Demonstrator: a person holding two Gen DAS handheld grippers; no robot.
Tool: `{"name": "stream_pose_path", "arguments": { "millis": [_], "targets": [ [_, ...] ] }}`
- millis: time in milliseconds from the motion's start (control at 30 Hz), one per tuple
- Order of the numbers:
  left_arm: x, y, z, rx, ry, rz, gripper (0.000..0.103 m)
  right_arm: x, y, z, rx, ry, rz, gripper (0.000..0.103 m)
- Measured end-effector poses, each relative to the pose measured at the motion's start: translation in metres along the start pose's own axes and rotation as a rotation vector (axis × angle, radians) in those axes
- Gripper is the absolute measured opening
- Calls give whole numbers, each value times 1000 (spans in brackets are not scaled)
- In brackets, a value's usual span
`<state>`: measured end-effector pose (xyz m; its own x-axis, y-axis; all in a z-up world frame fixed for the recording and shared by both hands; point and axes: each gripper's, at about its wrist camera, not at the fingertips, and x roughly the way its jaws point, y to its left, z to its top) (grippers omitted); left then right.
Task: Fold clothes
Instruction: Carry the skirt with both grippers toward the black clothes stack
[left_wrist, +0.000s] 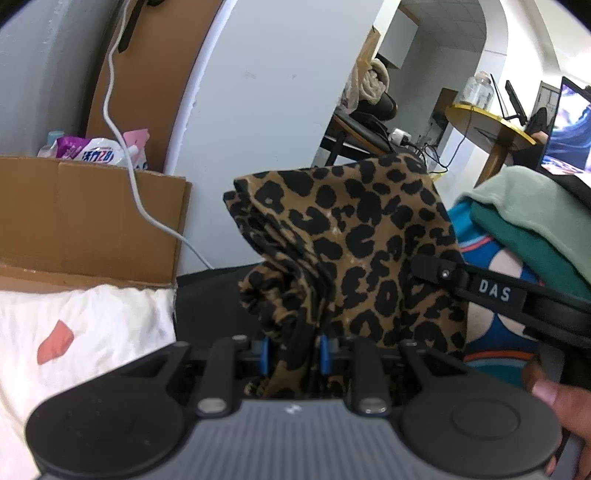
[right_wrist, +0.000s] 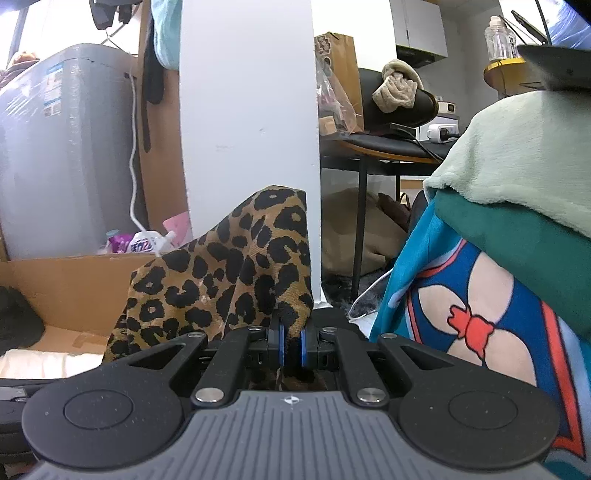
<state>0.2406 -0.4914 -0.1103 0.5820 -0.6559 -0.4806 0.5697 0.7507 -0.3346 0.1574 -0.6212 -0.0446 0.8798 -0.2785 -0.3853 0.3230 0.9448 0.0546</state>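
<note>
**Leopard-print garment held up between two grippers, folded stack waiting alongside**

Right now both grippers are clamped on the same piece of cloth. The left gripper (left_wrist: 293, 354) has its blue pads (left_wrist: 263, 355) pressed onto a thick bunched gather of the leopard-print garment (left_wrist: 351, 236), so its jaws stand a little apart around the wad. The right gripper (right_wrist: 291, 345) is pinched nearly shut on a thin edge of that same garment (right_wrist: 229, 273); in the left wrist view its black finger (left_wrist: 436, 267) shows biting the cloth's right side, with a person's hand (left_wrist: 554, 398) behind it.

From there the fabric rises and drapes in front of both cameras, doubled over on itself and held clear of any surface I can see. Just beside it on the right sits a stack of folded clothes (right_wrist: 517, 177): a pale mint fleece on top, a dark green layer under it, and a blue cartoon-print piece (right_wrist: 480, 325) below. Off to the left lie a white cloth (left_wrist: 96, 332) and a cardboard box (left_wrist: 85, 214) with a white cable (left_wrist: 125, 155) trailing over it.

I'd judge the garment is already folded or near it, and is being carried toward that stack. The next move calls for keeping both grips firm and level so the fold doesn't slip open, setting the piece flat on a surface or on the pile, and only then loosening the jaws, the bulkier left bunch likely needing a smoothing touch.
</note>
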Motion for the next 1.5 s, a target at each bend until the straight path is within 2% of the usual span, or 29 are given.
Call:
{"name": "stream_pose_path", "arguments": {
  "millis": [367,700,1100,1200,1367,1433,1467,1500],
  "targets": [
    [38,17,13,-1,-11,-6,26,44,1,4,-22,-20,-31,7],
    [90,46,24,5,0,21,26,112,7,7,-54,-13,-31,7],
    [147,71,23,36,56,48,26,190,10,-9,-66,64,-50,7],
    [156,76,22,45,67,53,26,211,12,-13,-111,89,-49,7],
    [168,85,20,48,92,62,27,235,9,-18,-112,135,-34,7],
    [170,88,20,54,110,65,30,243,9,-22,-114,161,-35,11],
    [170,90,21,48,118,65,35,246,10,-23,-113,173,-48,15],
    [167,92,23,38,121,71,37,247,11,-24,-108,178,-70,27]
  ]
}}
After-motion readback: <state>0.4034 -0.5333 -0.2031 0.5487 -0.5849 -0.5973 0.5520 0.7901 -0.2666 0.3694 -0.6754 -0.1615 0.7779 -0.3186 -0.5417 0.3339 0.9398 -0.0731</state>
